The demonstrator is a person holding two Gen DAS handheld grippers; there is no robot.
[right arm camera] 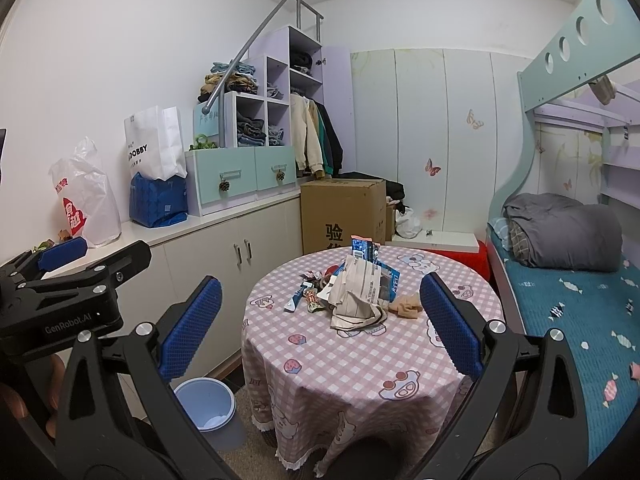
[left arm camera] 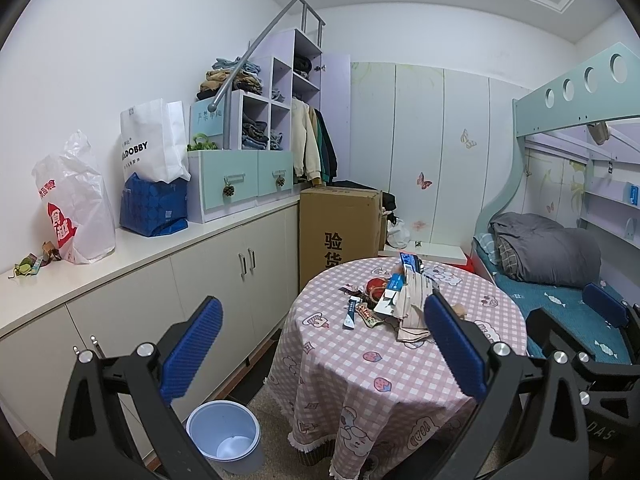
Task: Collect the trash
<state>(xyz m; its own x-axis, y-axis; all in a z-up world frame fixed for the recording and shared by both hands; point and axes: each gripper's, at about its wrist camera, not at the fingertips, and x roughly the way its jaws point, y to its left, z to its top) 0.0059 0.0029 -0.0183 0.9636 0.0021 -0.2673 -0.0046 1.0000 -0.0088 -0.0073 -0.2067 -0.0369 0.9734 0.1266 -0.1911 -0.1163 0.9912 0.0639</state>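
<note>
The bin point(left arm camera: 224, 436) is partly hidden behind the left gripper's point(left arm camera: 322, 344) finger. The tablecloth point(right arm camera: 360, 360) hides the table's legs. Print on the wrappers point(right arm camera: 308, 300) is too small to read.

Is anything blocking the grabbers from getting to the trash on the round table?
No. Both the left gripper and right gripper are open, with only bare pink tablecloth before the trash pile. The bin sits open on the floor beside the table.

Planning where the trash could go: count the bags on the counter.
3. A clear plastic bag at the left, then a white paper bag standing in a blue bag. More may be hidden behind them.
</note>
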